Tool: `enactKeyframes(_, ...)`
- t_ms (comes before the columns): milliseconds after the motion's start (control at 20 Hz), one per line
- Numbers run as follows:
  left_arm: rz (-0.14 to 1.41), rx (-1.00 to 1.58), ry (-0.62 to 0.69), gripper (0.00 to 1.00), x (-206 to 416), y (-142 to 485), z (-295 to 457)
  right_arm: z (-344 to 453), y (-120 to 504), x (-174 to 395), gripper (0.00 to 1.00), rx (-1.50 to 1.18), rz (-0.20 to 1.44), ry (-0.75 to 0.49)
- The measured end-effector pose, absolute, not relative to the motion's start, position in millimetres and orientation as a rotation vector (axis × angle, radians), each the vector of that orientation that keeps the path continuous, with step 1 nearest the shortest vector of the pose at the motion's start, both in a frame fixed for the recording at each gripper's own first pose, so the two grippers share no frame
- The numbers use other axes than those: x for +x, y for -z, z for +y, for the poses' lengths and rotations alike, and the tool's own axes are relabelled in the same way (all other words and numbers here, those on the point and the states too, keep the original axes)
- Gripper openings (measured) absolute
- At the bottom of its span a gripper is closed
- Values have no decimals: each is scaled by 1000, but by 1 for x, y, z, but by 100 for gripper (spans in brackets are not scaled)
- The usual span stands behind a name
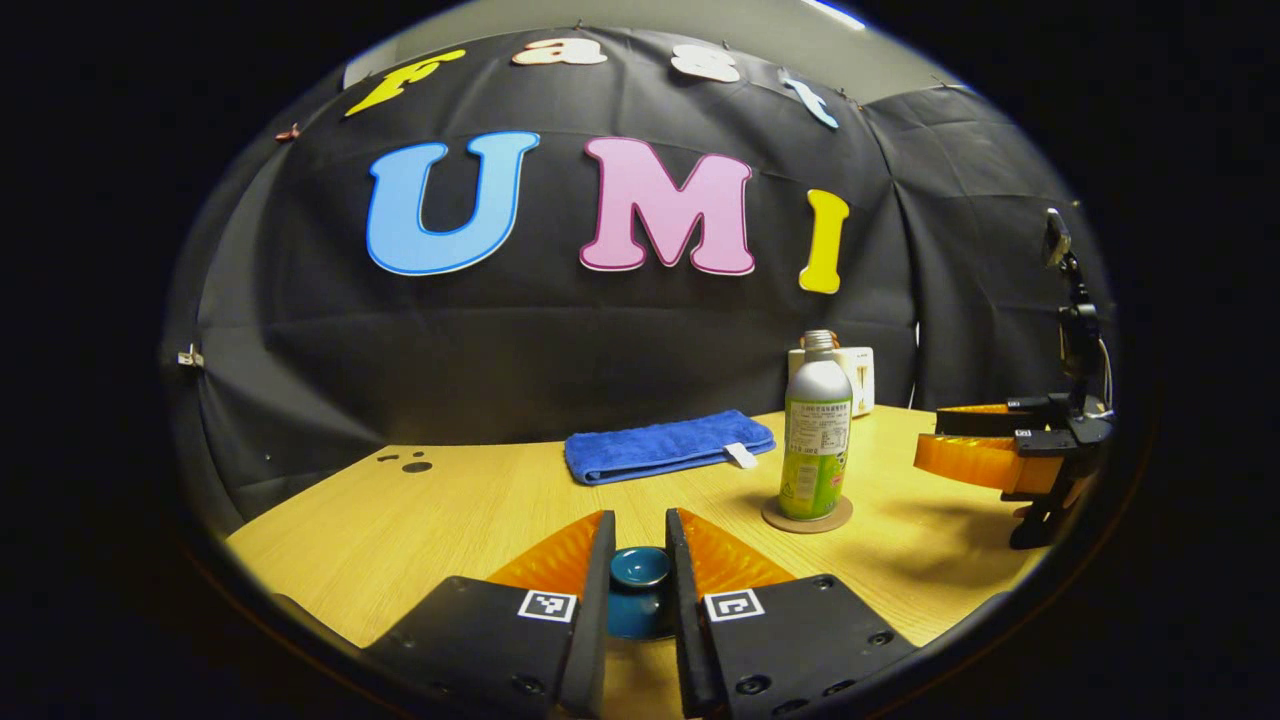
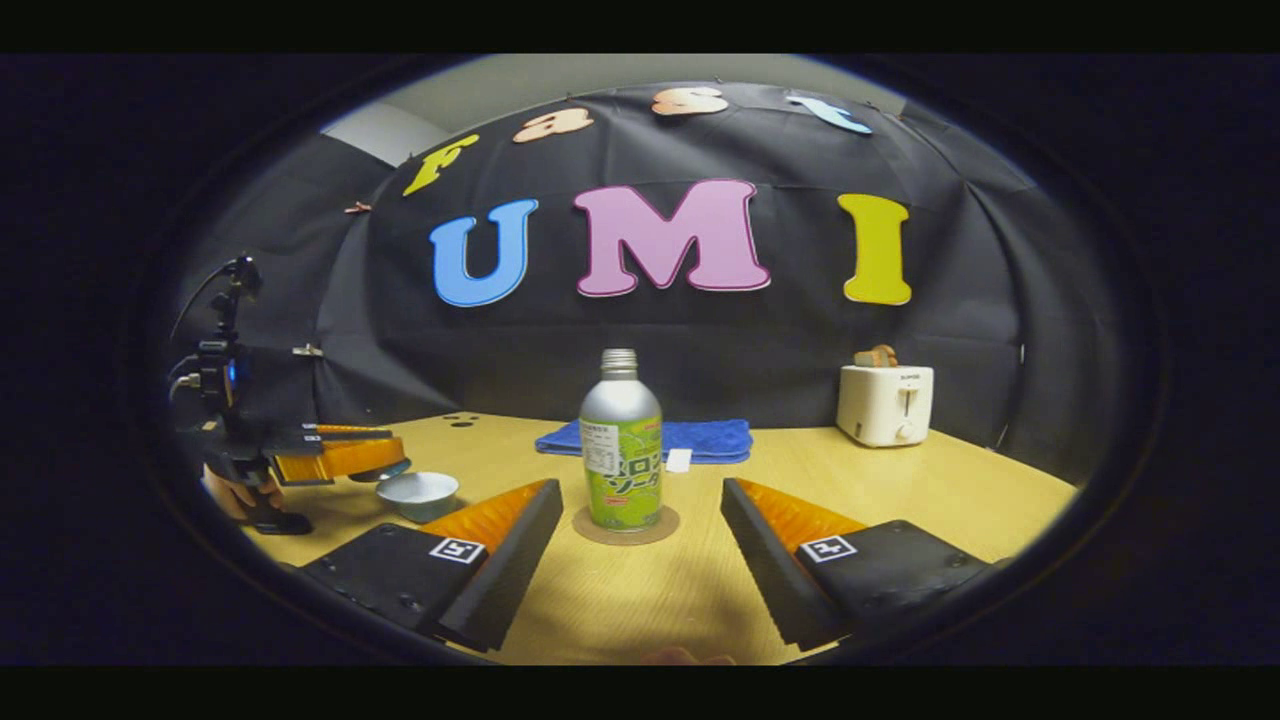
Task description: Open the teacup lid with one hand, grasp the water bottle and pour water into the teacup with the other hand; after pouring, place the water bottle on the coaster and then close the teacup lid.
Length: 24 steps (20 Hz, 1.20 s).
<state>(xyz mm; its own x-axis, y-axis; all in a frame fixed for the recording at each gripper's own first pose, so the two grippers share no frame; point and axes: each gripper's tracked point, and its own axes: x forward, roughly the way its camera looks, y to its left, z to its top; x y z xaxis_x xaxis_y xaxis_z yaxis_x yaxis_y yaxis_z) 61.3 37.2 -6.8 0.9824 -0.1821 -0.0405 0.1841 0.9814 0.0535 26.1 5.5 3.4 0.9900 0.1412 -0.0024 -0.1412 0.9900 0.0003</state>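
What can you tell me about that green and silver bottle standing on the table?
The water bottle looks like metal: a silver shoulder and a threaded neck with no cap on it, and a green printed label around the body. It stands upright on a round brown coaster on the wooden table, in front of a folded blue towel. Nothing grips it; the right gripper is open, its fingers apart to either side.

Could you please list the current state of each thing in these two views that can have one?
Left gripper: shut on the blue teacup lid knob.
Blue teacup lid: held by its knob, lifted off the cup.
Pale blue ceramic teacup: uncovered, on the wooden table.
Right gripper: open, fingers apart facing the bottle.
Silver-and-green metal water bottle: upright on the round cork coaster, uncapped.
Blue towel: folded flat.
White toaster: slice sticking up.
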Motion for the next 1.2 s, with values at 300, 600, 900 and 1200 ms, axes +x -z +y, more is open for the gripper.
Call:
enactKeyframes(300,129,103,232,33,73,22,17,5,-3,25,98,2,3,-137)
enactKeyframes(600,161,118,262,33,82,25,5,6,-2,24,98,2,2,-137)
enactKeyframes(900,176,119,265,33,87,29,2,7,-1,24,98,3,2,-134)
enactKeyframes(1200,179,116,235,35,88,29,6,8,-1,23,98,3,3,-133)
